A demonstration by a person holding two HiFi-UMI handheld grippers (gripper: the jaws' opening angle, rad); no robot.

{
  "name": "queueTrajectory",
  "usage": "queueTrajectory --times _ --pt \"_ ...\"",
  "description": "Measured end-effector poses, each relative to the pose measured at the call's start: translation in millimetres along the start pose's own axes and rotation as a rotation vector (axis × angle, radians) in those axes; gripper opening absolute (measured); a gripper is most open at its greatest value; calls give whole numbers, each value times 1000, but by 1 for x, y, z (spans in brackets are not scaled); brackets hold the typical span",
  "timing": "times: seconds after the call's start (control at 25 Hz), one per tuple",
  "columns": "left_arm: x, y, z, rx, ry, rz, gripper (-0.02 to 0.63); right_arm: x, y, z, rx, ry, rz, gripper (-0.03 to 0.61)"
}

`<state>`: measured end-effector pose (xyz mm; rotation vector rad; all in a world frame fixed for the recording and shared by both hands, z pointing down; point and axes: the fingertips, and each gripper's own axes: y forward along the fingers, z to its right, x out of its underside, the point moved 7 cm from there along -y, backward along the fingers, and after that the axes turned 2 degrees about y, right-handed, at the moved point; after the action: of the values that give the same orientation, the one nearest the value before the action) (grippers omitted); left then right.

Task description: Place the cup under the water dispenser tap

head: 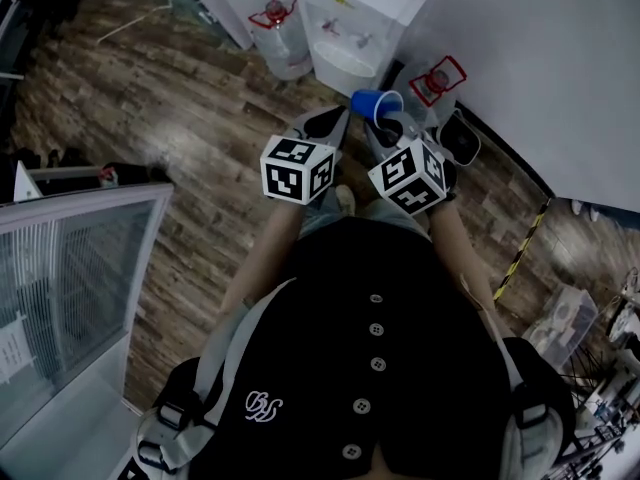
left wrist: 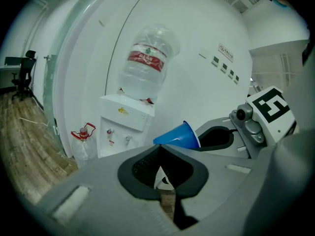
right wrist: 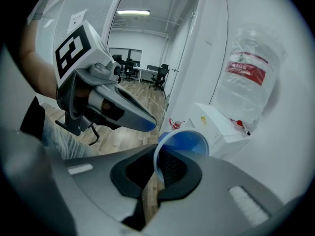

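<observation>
A blue plastic cup (head: 372, 101) lies tilted in my right gripper (head: 392, 128), which is shut on its rim. In the right gripper view the cup (right wrist: 184, 144) has its mouth towards the camera, its rim pinched between the jaws of the right gripper (right wrist: 157, 173). My left gripper (head: 330, 120) is shut and empty, close beside the cup on the left. The left gripper view shows the cup (left wrist: 178, 135) just past the left gripper (left wrist: 160, 168). The white water dispenser (head: 350, 28) stands ahead against the wall, its taps (left wrist: 118, 134) some way from the cup.
A large water bottle (left wrist: 147, 63) sits on top of the dispenser. Spare bottles with red handles stand on the wooden floor to the dispenser's left (head: 280, 33) and right (head: 432, 83). A glass-fronted cabinet (head: 70, 268) is at the left. Yellow-black tape (head: 520, 253) marks the floor at the right.
</observation>
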<state>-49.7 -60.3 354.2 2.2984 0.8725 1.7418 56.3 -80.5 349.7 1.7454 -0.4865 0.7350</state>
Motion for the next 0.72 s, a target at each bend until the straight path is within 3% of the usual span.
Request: queueTrajectory --times 0.32,0.72 --pt "8 9 -11 25 -7 -42 5 7 12 0 -7 55 -40 8" --pt "-3 17 -46 95 -1 -93 5 -18 41 7 25 129 -57 8"
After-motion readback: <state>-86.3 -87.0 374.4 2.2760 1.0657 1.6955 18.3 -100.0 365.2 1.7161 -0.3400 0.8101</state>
